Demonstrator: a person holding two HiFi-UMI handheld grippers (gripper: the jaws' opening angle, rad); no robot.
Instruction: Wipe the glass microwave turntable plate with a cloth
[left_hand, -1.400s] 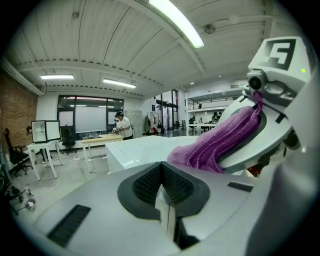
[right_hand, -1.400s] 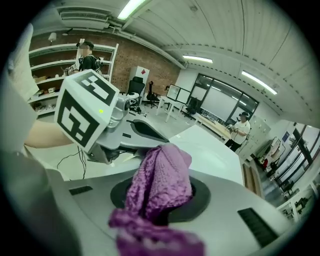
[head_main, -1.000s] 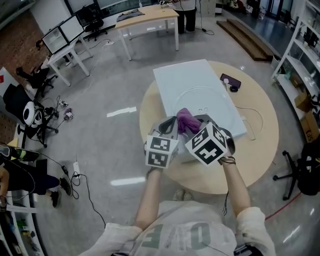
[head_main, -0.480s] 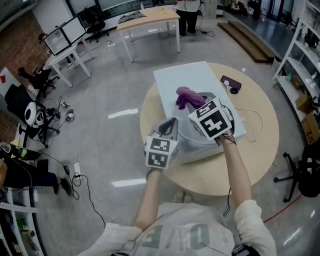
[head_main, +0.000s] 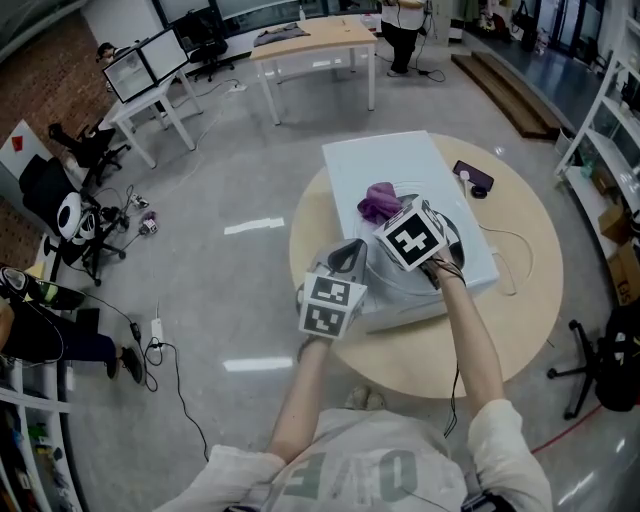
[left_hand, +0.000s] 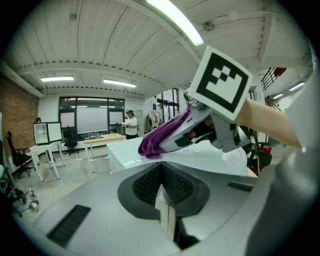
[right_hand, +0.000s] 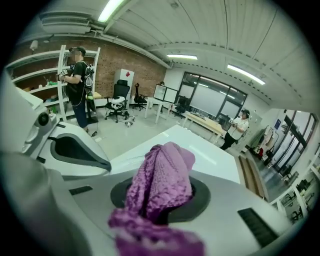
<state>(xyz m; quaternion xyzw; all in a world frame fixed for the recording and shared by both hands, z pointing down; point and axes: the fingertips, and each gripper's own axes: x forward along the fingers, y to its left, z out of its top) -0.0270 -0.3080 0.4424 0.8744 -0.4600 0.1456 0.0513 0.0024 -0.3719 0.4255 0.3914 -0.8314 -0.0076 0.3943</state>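
Cloth, clamped in the right tongs, has swept from near rim to far side of the plate; left tongs closed beside rim. Wiping apparently under way.

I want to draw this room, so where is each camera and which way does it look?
Head view: on the person's head, looking steeply down at the round table; forearms, left claw and right claw show.
Left claw view: on the left claw, looking along its shut jaws at the right claw.
Right claw view: on the right claw, looking past its gripped purple cloth into the room.
Shared: all three show the purple cloth.
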